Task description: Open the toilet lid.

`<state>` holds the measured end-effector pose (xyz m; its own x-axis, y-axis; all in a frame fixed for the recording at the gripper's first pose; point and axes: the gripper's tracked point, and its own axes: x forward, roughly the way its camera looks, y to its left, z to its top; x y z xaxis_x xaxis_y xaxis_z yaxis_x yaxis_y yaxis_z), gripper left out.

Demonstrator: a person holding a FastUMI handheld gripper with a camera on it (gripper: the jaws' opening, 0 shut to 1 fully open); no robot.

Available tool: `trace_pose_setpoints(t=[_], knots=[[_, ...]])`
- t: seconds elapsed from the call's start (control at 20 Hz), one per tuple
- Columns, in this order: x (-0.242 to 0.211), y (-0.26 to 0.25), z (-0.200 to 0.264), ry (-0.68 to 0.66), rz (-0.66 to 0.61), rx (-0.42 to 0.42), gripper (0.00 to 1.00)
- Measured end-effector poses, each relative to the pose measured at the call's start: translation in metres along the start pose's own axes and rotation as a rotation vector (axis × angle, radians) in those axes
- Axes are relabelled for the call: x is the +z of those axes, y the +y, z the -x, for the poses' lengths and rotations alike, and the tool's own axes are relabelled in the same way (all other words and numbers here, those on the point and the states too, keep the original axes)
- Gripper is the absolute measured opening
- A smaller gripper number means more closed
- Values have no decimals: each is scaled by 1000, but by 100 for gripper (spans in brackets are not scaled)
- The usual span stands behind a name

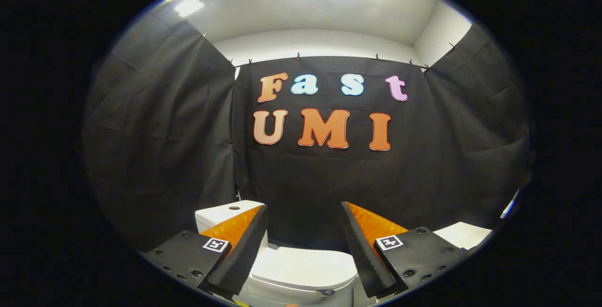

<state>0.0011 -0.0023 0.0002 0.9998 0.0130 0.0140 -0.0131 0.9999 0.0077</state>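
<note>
A white toilet stands low against the black cloth wall, its lid (pixel 305 265) lying flat and closed over the bowl. The cistern (pixel 225 214) rises behind the left finger. My gripper (pixel 304 210) hangs above the lid, open wide, with nothing between its fingers. The left finger (pixel 242 246) and the right finger (pixel 364 250) frame the lid, which lies below and just ahead of them. Neither finger touches the toilet.
Black cloth walls close in at the back and on both sides. A white flat surface (pixel 463 234) sits beyond the right finger. White ceiling and bright lights are overhead.
</note>
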Motion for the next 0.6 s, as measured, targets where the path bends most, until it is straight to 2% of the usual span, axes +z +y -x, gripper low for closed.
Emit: trace_pose_setpoints(t=[0.6], knots=[[-17, -9, -3, 5, -26, -12, 98]])
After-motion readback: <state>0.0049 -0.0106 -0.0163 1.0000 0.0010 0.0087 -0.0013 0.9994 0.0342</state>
